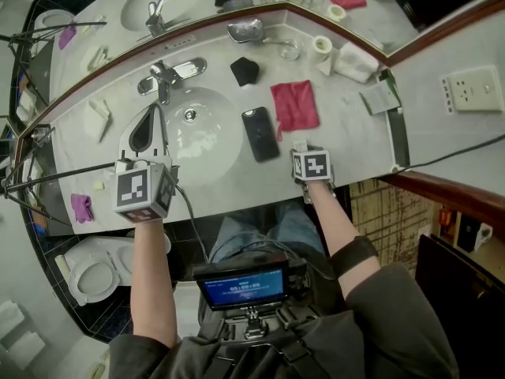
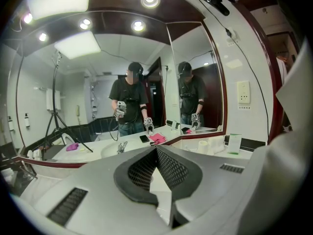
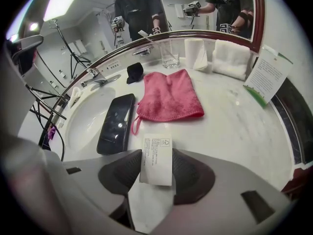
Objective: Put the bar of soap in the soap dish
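The bar of soap (image 3: 156,156), in a white printed wrapper, stands on the marble counter (image 3: 234,126) between the pads of my right gripper (image 3: 157,173), which press on its two sides. In the head view that gripper (image 1: 302,150) points steeply down at the counter's front edge, right of the black phone (image 1: 259,133); the soap is hidden under it. A shiny metal dish (image 1: 245,30) sits at the back by the mirror. My left gripper (image 2: 156,153) is shut with nothing in it, and it hangs over the sink's left rim (image 1: 144,129).
A pink cloth (image 3: 168,96) and the phone (image 3: 116,123) lie just beyond the soap. Further back stand a glass (image 3: 169,54), a paper roll (image 3: 195,53), a folded white towel (image 3: 231,58), a card (image 3: 266,76) and a black object (image 3: 134,71). The faucet (image 1: 163,78) stands behind the basin (image 1: 201,136).
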`<state>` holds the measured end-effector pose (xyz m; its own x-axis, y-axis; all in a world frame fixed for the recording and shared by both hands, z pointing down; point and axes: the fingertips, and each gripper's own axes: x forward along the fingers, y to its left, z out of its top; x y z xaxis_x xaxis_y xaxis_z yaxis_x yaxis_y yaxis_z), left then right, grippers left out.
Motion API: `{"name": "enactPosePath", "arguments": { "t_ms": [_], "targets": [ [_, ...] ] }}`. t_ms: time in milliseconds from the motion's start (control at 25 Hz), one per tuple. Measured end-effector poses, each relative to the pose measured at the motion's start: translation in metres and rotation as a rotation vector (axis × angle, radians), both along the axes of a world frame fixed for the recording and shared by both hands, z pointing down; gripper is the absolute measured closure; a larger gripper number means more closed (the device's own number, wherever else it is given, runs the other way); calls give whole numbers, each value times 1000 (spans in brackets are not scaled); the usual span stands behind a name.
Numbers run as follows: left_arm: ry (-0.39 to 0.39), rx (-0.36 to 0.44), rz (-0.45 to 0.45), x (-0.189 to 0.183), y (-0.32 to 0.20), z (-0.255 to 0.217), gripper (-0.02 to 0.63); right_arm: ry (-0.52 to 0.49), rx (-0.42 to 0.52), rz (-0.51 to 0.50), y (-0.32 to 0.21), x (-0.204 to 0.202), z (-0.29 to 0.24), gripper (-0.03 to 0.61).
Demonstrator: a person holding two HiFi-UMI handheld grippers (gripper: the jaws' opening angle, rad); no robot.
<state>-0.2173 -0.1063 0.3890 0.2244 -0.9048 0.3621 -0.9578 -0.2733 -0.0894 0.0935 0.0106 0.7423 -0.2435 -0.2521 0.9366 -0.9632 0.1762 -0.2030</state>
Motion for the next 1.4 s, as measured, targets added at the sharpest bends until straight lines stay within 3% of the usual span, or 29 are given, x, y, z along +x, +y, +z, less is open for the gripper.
{"name": "enactPosePath", "arguments": {
  "t_ms": [440,840,1080,1400],
  "targets": [
    [19,20,-8,2,7,-10,614,-68,160,-18,-29,-7,-52,371],
    [66,42,-39,0,20,-21,614,-169,548,-81,-95,-22,-182,370],
    [54,27,-47,0,25,-13,614,-173,702,-158,-125,-45,-247,370],
    [28,11,-15,-1,15,0,614,-81,798,-338,-169,-79,-278,370]
  ]
}}
